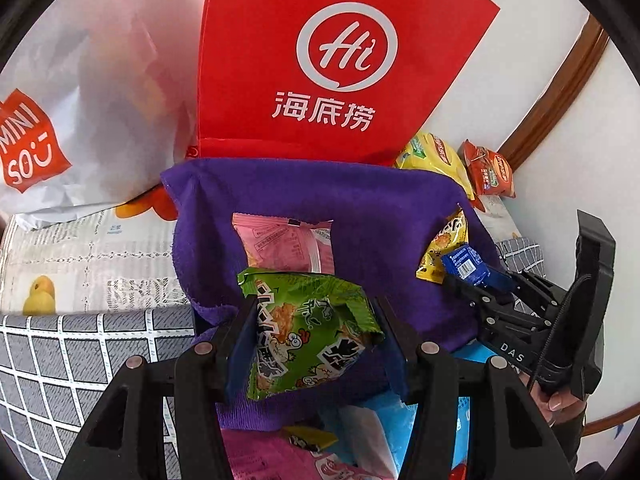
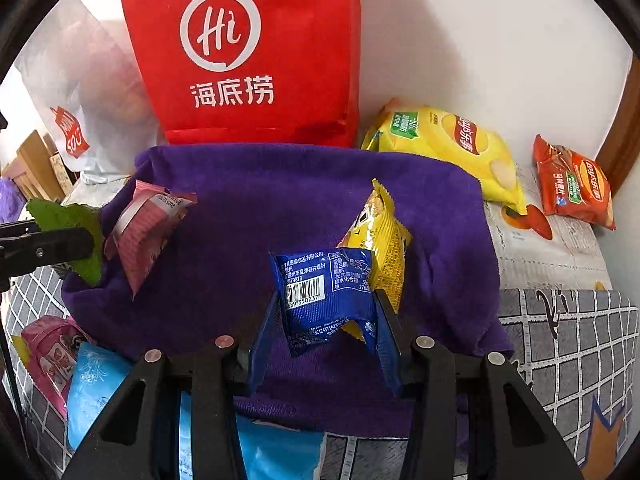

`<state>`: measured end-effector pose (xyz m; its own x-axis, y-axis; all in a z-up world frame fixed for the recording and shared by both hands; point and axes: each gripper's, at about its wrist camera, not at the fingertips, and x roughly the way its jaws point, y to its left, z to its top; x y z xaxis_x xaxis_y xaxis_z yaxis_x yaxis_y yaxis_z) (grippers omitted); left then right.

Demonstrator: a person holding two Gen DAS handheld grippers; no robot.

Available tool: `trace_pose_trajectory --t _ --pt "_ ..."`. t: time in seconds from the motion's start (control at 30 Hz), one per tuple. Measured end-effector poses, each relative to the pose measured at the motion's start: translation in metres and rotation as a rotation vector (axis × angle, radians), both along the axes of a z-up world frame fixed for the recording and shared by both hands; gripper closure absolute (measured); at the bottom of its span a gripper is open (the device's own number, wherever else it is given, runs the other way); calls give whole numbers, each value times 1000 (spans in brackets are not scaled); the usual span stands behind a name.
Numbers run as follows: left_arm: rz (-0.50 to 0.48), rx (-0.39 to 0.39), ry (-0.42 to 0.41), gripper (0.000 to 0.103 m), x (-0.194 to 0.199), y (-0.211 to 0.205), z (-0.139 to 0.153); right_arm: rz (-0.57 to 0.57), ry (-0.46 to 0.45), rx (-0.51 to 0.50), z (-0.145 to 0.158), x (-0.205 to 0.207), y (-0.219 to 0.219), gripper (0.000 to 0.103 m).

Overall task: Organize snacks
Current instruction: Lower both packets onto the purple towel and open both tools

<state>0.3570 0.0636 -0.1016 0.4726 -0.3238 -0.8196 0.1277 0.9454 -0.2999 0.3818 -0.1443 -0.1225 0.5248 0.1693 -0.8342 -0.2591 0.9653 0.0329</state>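
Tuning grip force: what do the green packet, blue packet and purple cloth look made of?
Green packet: thin plastic film, glossy; it creases and dents between the left claw's pads. Blue packet: likely the same film, shiny, crumpled at the right claw. Purple cloth: soft fabric, matte and fuzzy, probably microfibre or terry; it drapes in folds.

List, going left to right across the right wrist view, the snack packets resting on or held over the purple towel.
green packet in the left claw → pink packet → blue packet in the right claw → small yellow packet, all over the purple towel.
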Motion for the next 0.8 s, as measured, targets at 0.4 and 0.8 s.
trace_pose_trajectory --t 0.4,0.8 --pt "-25 11 28 49 1 -6 -10 38 44 -38 -5 9 5 53" --pt "-30 -31 9 26 -4 -6 2 32 75 41 10 7 1 28"
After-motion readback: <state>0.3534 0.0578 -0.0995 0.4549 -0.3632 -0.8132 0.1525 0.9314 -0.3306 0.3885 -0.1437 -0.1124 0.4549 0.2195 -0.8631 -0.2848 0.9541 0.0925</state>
